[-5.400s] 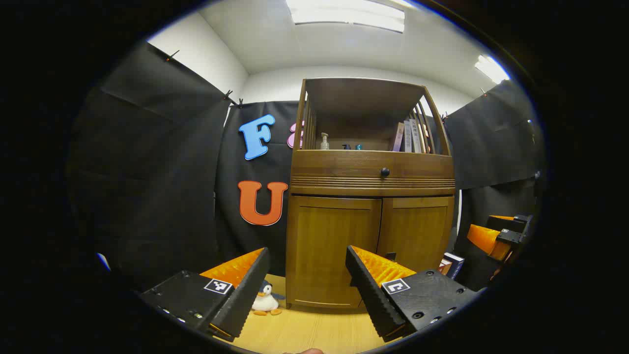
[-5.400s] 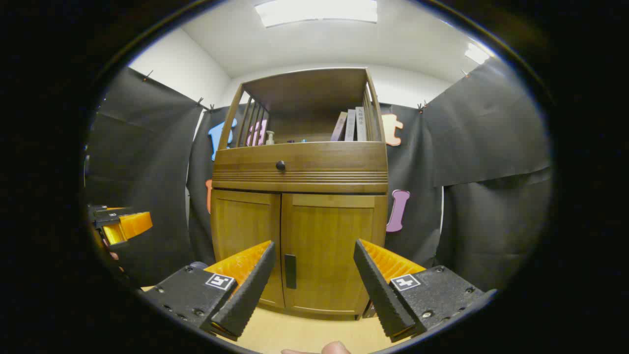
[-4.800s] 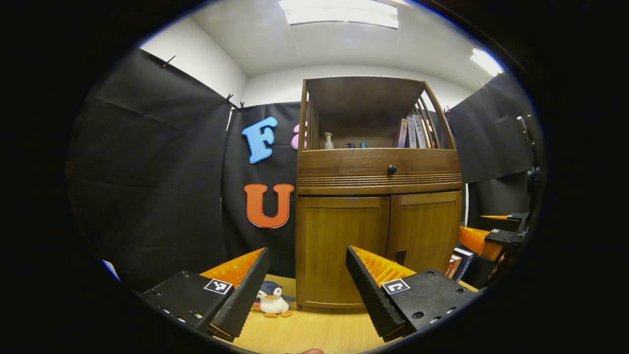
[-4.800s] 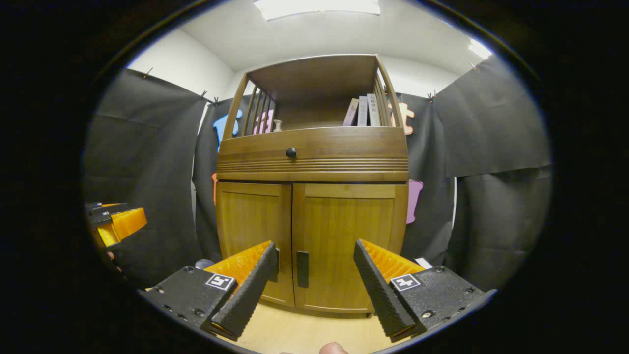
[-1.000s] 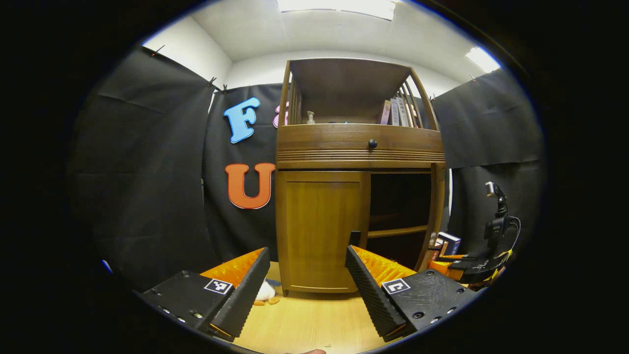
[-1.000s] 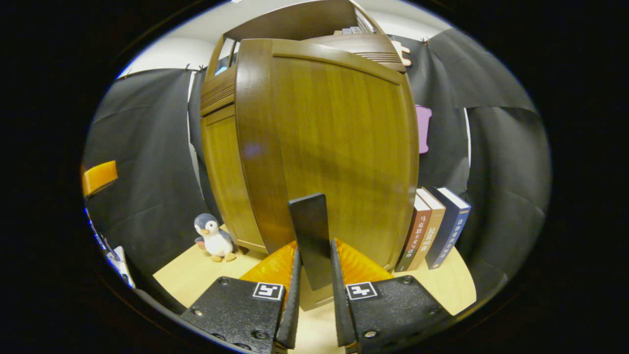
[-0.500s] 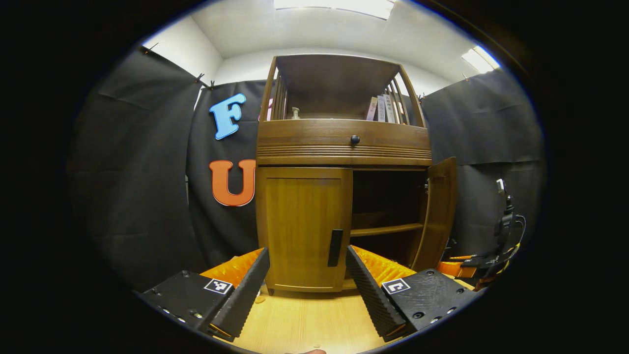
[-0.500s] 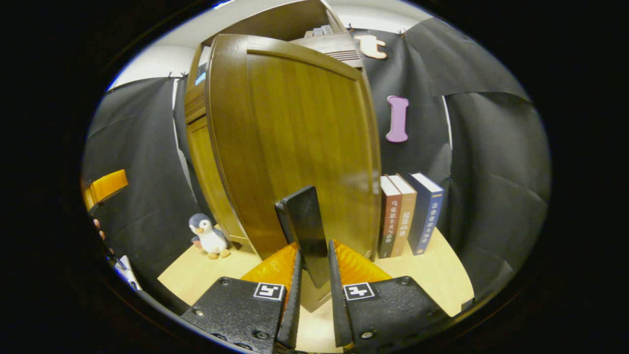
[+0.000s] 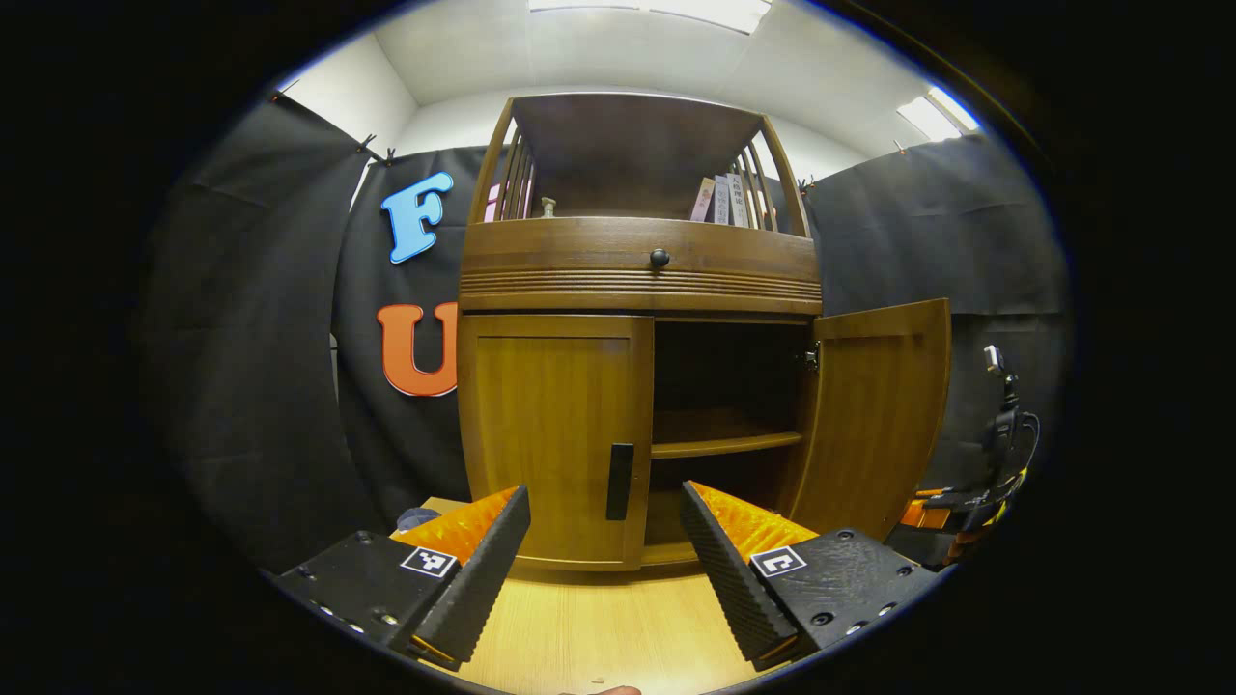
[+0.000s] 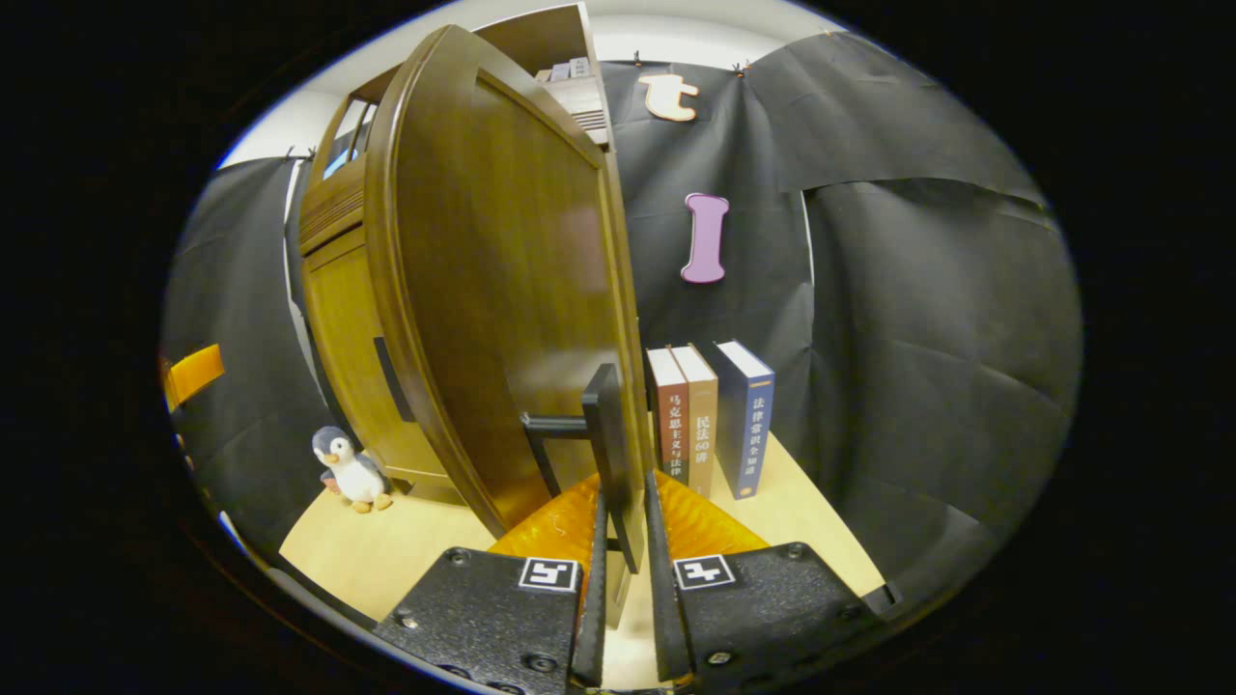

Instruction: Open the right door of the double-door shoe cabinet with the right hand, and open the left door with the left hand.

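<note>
Right gripper view: my right hand-held gripper (image 10: 620,541) clamps the right door (image 10: 502,290) handle (image 10: 610,439), door swung wide | left hand-held gripper (image 9: 603,541) gapes before the closed left door (image 9: 555,434).

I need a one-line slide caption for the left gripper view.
Open left gripper faces the wooden shoe cabinet's closed left door; the right door stands open.

Left tongs (image 9: 603,541) level, jaws wide apart; right tongs (image 10: 623,541) level, jaws clamped together
</note>
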`<state>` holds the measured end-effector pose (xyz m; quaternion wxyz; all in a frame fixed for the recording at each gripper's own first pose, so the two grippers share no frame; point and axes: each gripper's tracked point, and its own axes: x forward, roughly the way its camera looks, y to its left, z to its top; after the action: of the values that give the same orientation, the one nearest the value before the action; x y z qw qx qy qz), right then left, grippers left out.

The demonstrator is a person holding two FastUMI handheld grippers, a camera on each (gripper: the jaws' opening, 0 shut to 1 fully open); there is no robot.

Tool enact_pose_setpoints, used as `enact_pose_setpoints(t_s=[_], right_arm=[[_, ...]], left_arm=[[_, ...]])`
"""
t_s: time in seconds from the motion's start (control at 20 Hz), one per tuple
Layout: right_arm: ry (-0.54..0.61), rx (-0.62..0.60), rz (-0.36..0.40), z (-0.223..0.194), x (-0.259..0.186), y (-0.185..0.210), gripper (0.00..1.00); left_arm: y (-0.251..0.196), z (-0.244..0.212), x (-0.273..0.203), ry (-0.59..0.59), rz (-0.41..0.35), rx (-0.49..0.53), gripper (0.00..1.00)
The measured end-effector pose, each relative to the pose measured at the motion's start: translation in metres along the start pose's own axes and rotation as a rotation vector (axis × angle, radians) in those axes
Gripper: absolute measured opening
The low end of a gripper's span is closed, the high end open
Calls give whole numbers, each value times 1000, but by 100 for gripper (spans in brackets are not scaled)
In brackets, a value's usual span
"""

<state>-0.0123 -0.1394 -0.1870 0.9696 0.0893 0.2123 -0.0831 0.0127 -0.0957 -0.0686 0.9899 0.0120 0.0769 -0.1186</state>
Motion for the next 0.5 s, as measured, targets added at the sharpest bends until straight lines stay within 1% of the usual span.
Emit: enact_pose_setpoints(t_s=[0.25,0.5], right_arm=[[-13,-6,-59,5,-10,-30,23],[-18,-5,-86,5,-17,-42,23]], left_arm=[[-15,-5,9,16,-26,1,94],[-24,-11,21,28,-36,14,95]])
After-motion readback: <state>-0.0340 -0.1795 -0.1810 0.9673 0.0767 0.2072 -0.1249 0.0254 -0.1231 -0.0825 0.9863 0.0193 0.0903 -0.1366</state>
